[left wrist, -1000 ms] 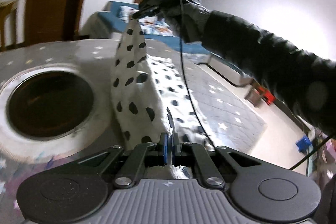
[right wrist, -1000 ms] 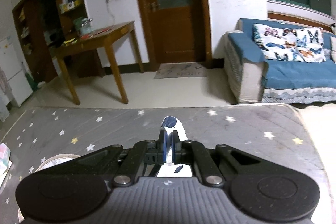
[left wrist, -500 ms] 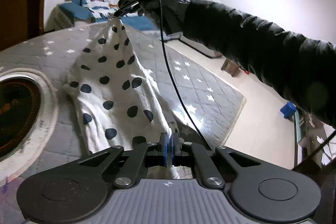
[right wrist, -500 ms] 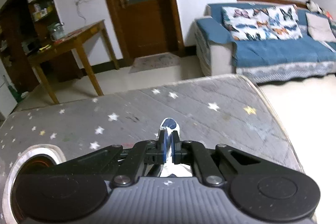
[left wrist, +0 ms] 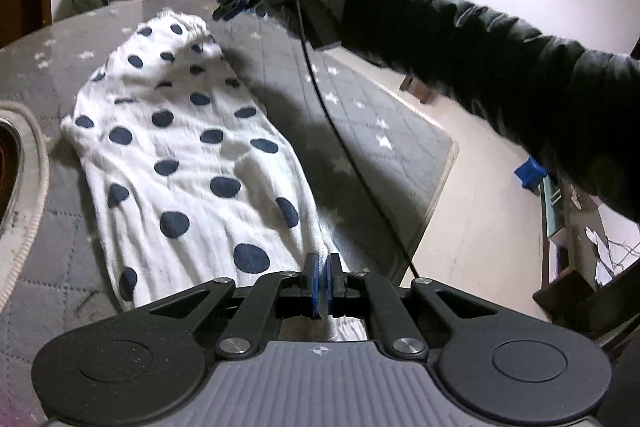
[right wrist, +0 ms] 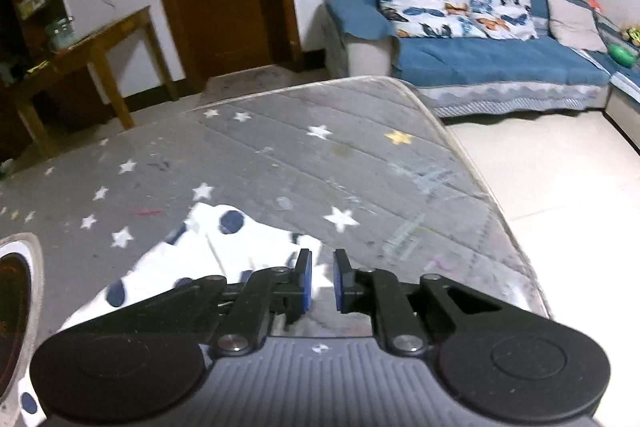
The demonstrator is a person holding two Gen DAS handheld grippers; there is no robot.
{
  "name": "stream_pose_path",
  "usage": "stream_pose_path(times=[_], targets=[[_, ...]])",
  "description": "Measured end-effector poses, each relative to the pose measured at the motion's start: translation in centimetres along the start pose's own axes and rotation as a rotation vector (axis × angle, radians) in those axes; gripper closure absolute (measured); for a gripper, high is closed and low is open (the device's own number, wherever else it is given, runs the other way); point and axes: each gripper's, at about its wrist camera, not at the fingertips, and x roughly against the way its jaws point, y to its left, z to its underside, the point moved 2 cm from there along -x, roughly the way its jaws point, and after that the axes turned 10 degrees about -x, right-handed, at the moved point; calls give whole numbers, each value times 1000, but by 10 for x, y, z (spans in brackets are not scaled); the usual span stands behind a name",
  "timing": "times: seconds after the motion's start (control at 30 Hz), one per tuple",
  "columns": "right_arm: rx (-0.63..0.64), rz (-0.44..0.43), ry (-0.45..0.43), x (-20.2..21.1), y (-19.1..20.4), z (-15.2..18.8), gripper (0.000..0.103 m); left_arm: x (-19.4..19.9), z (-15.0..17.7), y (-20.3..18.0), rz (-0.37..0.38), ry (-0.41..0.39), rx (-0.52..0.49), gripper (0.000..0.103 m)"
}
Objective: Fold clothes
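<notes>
Garment (left wrist: 188,163), white with dark dots, now lying flat on starred mattress (right wrist: 360,163). Right tool (right wrist: 320,281) opening, having dropped far corner at 12 o'clock. Left tool (left wrist: 322,277) still clamping near edge at 6 o'clock. Fold laid; left release likely next.

White cloth (left wrist: 188,163) with navy dots on grey star-patterned mat (right wrist: 280,163); blue sofa (right wrist: 500,63).

A: We're looking at a soft cloth (left wrist: 188,151), white with navy dots, kinda ribbed and wrinkly. The quilted mat (right wrist: 360,163) under it is matt grey fabric, scuffed.

B: Yep. And we'd call both grippers (left wrist: 322,281) (right wrist: 320,281) matt black plastic with blue rubbery pads (right wrist: 305,277) and shiny metal rivets. The sleeve (left wrist: 480,43) looks like slick black cloth.
</notes>
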Motion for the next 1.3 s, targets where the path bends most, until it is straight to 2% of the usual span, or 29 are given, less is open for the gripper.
stream_pose_path(times=[0.07,0.17,0.23,0.37,0.43,0.53,0.6,0.67,0.7,0.83,0.93,1.03,1.07,1.1,1.3], targets=[[-3,-20,-18,2,0,-4,92,0,-2,-1,5,3,-3,96],[7,-94,-24,2,12,-12,91,-1,-6,-2,13,-3,-14,96],[39,-128,-19,-3,25,-14,83,-2,-9,-3,9,-7,-16,96],[84,-170,7,-22,50,-13,77,-1,-11,1,-5,-10,-7,94],[116,-176,12,-30,59,-11,63,0,-12,3,-13,-11,-1,94],[160,-164,19,-39,68,-9,59,1,-14,7,-24,-13,7,92],[167,-167,34,-42,69,-9,60,1,-13,8,-29,-13,13,92],[182,-176,52,-41,68,-6,69,1,-12,10,-29,-13,19,90],[192,-172,56,-40,66,-5,77,1,-12,11,-28,-12,21,90],[254,-165,52,-26,65,2,86,1,-10,13,-27,-6,28,90],[274,-169,11,-11,64,4,87,2,-8,13,-25,-10,27,90],[238,-239,-125,8,61,-2,86,3,-6,13,-28,-11,28,90],[212,-264,-174,14,59,-4,82,3,-6,13,-30,-10,28,90],[185,-259,-188,15,56,-6,69,3,-5,13,-32,-10,29,90],[168,-161,-122,4,42,-4,68,8,-4,13,-39,-25,28,87]])
